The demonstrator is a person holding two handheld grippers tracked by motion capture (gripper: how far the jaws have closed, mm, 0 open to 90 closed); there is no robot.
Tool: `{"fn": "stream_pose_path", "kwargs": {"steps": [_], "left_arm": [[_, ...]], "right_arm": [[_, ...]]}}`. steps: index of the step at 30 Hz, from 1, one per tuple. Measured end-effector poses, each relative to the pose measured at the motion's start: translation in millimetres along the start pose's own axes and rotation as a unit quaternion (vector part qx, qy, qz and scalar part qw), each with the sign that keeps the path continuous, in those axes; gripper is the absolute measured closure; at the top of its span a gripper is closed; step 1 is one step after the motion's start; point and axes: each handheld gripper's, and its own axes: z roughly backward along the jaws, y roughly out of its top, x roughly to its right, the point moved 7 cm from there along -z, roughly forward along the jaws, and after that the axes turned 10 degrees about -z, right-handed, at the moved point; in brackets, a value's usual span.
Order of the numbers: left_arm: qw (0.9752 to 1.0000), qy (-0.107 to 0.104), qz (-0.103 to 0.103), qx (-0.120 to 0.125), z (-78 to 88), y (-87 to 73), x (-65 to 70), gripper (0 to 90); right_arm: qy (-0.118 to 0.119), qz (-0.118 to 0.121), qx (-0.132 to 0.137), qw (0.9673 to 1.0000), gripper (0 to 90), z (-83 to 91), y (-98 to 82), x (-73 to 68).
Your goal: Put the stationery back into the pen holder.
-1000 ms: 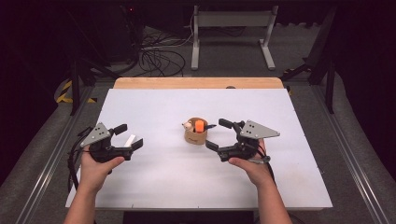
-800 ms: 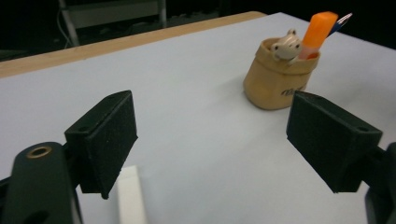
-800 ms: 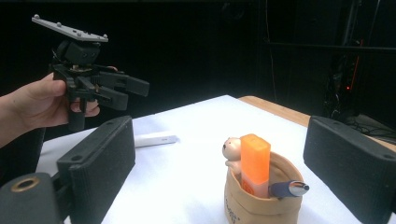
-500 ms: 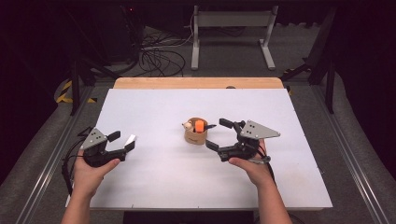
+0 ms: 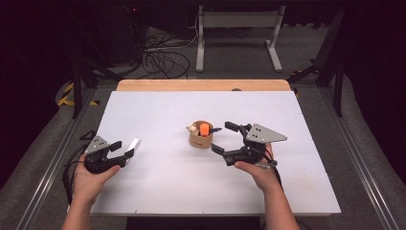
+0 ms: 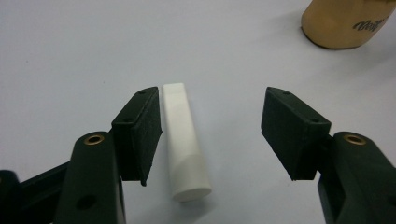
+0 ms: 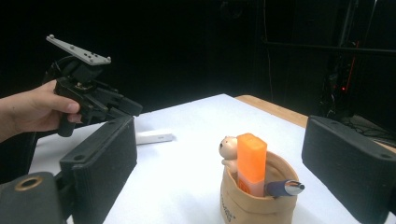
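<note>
A white stick [image 6: 184,140] lies on the white table [image 5: 167,187]. It sits between the jaws of my left gripper [image 6: 210,135], close against the left pad [image 6: 144,135] and well apart from the right one. Those jaws have just been closing and do not pinch it. In the high view the left gripper [image 5: 122,149] is at the table's left with the stick [image 5: 132,143] at its tips. My right gripper [image 5: 224,138] stands open just right of a tan pouch [image 5: 201,139]. The pouch [image 7: 257,205] holds an orange highlighter [image 7: 251,161], a blue pen [image 7: 282,188] and a small bear figure [image 7: 229,148].
A wooden strip [image 5: 201,85] runs along the table's far edge. Behind it on the floor stand a metal frame [image 5: 239,28] and a tangle of cables [image 5: 158,52]. The right gripper view shows the left gripper [image 7: 126,109] in a hand across the table.
My left gripper has sunk toward the table and its jaws have narrowed around the white stick. The right gripper and the pouch have stayed put.
</note>
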Motion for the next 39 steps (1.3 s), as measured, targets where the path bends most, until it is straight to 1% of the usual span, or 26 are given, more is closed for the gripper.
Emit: {"fn": "stream_pose_path", "kwargs": {"steps": [2,6,8,10,20,23,26,32,35,39], "left_arm": [[1.0000,0.002,-0.001,-0.008,-1.7,-2.4,-0.5,39.9],[0.9996,0.007,0.006,-0.026,-5.9,-7.9,-2.3,41.3],[0.9991,0.013,0.011,-0.038,-7.9,-11.1,-4.0,42.2],[0.9986,0.015,0.016,-0.048,-9.1,-13.7,-4.8,43.3],[0.9967,0.017,0.036,-0.071,-13.9,-19.1,-3.2,47.7],[0.9961,0.020,0.035,-0.079,-15.7,-20.4,-2.7,48.2],[0.9952,0.027,0.034,-0.088,-18.1,-22.4,-2.3,48.3],[0.9945,0.024,0.036,-0.095,-21.7,-24.1,0.0,50.1],[0.9939,0.027,0.041,-0.099,-22.2,-25.3,-0.9,50.9],[0.9933,0.027,0.049,-0.101,-22.6,-27.0,-2.1,52.9]], "right_arm": [[0.000,0.000,0.000,1.0000,10.8,0.1,0.0,-0.1],[0.000,0.000,-0.001,1.0000,11.1,-0.1,-0.2,-0.2],[-0.001,0.000,-0.002,1.0000,11.3,-0.2,-0.3,-0.2],[0.000,0.000,-0.002,1.0000,11.6,-0.2,-0.3,-0.1],[0.000,0.001,-0.002,1.0000,12.0,-0.5,-0.5,-0.4],[-0.001,0.001,-0.003,1.0000,12.0,-0.3,-0.4,-0.2],[-0.001,0.001,-0.003,1.0000,12.1,-0.2,-0.4,-0.3],[-0.002,0.003,-0.003,1.0000,12.3,-0.2,-0.4,-0.2],[-0.001,0.001,-0.002,1.0000,12.4,-0.2,-0.3,-0.5],[0.000,0.001,-0.003,1.0000,12.5,-0.5,-0.5,-0.5]]}}
